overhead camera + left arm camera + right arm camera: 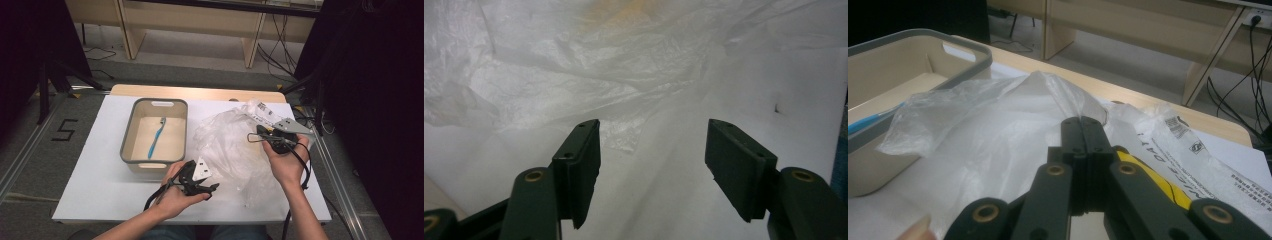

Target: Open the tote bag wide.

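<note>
So you're basically mid bag-handling here. The crinkly clear plastic bag (230, 145) is lying crumpled on the white counter (95, 165), just right of the beige plastic bin with the grey rim (129, 131), and the blue toothbrush (155, 137) is lying in that bin.

Your right gripper (253, 137) has its fingers pressed tight together. In the right gripper view (1082, 131) a fold of the bag's film looks caught between them at the tips, though it's honestly hard to be sure; the printed label end of the bag (1198, 150) lies just beside them. I'd call it a pinch on the bag's far edge.

Your left gripper (212, 188) is down at the near edge of the counter, and its fingers (583, 165) stand wide apart with nothing between them. The bag's nearest flap (624, 140) sits just ahead of them on the counter, not touching.

My read: the left is free and the right is anchoring the bag. The next move probably wants the left going forward to that near flap and closing on a single layer of film, so the mouth can be pulled open. Watch it though, thin film likes to slide out or bunch up, so get the fingers well over the edge before closing.
</note>
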Action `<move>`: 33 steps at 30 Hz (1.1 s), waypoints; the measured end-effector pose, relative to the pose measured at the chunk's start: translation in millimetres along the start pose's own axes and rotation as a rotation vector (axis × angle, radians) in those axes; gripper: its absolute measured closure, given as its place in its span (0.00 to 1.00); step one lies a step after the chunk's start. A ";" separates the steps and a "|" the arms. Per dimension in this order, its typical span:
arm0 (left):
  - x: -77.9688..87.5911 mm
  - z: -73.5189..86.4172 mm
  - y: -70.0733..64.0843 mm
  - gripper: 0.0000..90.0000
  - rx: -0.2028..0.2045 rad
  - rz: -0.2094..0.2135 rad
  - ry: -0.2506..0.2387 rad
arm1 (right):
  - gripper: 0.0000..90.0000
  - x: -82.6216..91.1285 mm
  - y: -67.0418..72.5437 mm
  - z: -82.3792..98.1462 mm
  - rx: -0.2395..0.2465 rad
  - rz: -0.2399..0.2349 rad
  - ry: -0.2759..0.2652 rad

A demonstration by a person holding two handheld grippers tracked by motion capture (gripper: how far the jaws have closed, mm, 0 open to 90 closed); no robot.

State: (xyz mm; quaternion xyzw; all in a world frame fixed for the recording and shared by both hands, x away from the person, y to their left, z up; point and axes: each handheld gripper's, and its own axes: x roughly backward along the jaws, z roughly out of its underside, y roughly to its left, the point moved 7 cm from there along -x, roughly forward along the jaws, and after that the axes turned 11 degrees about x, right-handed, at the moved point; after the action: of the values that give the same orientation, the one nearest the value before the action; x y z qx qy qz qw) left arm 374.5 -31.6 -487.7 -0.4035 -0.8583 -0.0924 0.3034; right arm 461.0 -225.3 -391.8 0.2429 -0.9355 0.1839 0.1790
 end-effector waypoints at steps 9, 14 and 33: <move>14.7 -4.0 0.8 0.38 0.027 -0.017 -0.039 | 1.00 0.0 0.6 0.0 -0.002 -0.001 0.000; 21.8 -5.4 7.3 0.37 0.044 -0.028 -0.048 | 1.00 0.0 0.0 0.8 -0.001 0.000 0.004; 42.4 -15.5 29.5 0.36 0.090 -0.061 -0.086 | 1.00 -0.7 -0.6 0.9 -0.006 0.002 0.004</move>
State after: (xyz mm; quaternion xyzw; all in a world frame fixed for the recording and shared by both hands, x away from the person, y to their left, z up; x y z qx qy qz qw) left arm 382.7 8.5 -452.7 -0.3666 -0.8857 -0.0457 0.2811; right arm 461.6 -225.9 -392.8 0.2410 -0.9360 0.1817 0.1814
